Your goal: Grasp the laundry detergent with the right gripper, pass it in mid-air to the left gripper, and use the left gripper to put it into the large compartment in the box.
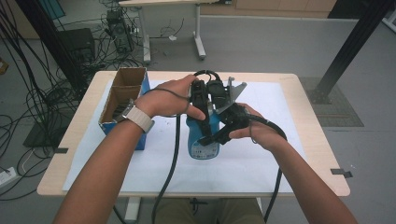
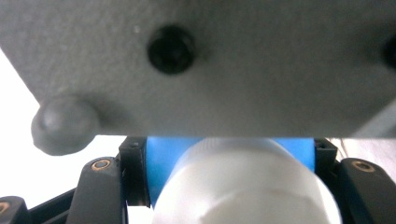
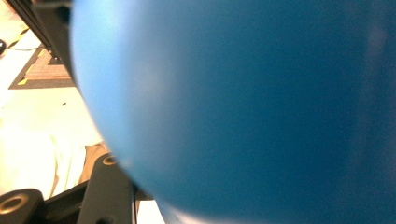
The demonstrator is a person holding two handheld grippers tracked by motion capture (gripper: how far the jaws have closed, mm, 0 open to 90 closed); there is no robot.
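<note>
Bottle work sits at the middle of the scene: a blue plastic bottle (image 1: 204,142) with a pale label near its base and a white ribbed cap (image 2: 243,186) lies or leans on the white sheet covering the wooden bench (image 1: 308,140), just right of the open cardboard box with blue sides (image 1: 122,100). Taking that box as the landmark, the bottle is near its right wall, and both hands meet directly above the bottle.

The left tongs (image 1: 201,100) come at the bottle from the box side, and the left gripper view shows the 2 black jaws pressed against blue plastic on either side just behind the cap, so they are clamped on the neck end. The right tongs (image 1: 219,135) reach in from the side away from the box; the right gripper view has the blue body bulging right up against the lens with one jaw beside it, which I judge to be a closed grip on the bottle's body.

The bottle's long axis runs roughly from the person's side of the bench toward the far edge, cap end up under the left tongs. The left hand (image 1: 170,98) is nearer the cap, the right hand (image 1: 257,130) nearer the base. Any twist or pull at the cap probably turns on that axis, with the right tongs bracing the body.
</note>
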